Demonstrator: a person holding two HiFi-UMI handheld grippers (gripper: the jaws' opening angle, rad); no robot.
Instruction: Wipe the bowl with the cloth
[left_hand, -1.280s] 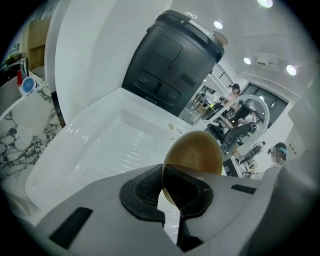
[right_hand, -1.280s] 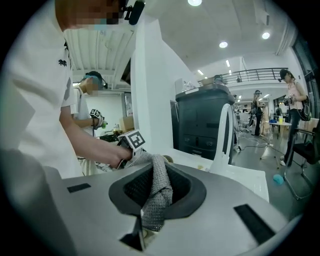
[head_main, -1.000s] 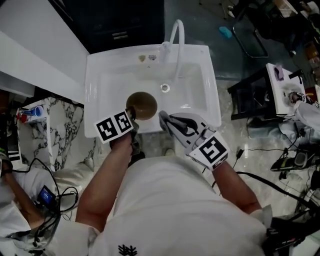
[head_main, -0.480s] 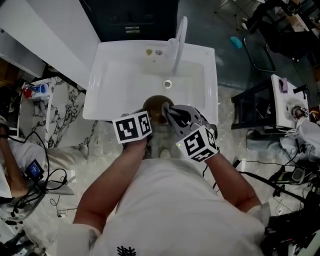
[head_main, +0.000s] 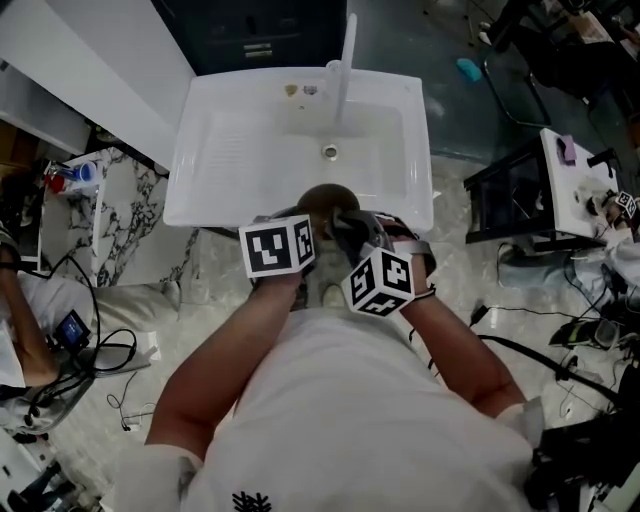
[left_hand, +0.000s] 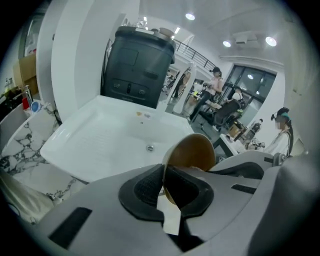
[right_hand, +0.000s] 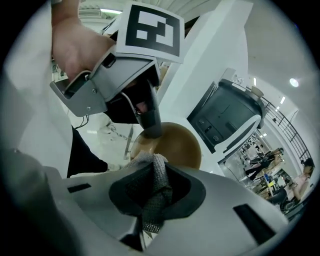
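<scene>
A brown bowl (head_main: 322, 199) hangs tilted over the front edge of the white sink (head_main: 220, 170). My left gripper (head_main: 314, 226) is shut on its rim; the jaws have just been opening a little, and the rim still sits pinched between the pads (left_hand: 145, 185). In the left gripper view the bowl (left_hand: 192, 152) stands on edge with its hollow to the right. My right gripper (head_main: 346, 224) is shut on a grey mesh cloth (right_hand: 155, 192), which bunches out of the jaws right at the bowl (right_hand: 175, 142). The left gripper (right_hand: 135, 90) shows there above the bowl.
A white faucet (head_main: 340, 70) and the drain (head_main: 330, 152) lie at the sink's far side, with a dark bin (left_hand: 137, 70) behind. A marble shelf with bottles (head_main: 75, 180) stands left, a cluttered side table (head_main: 575, 180) right. Cables cross the floor.
The left gripper carried the bowl right and toward me, to the sink's front edge. The right gripper rolled and came down left, bringing the cloth against the bowl.
</scene>
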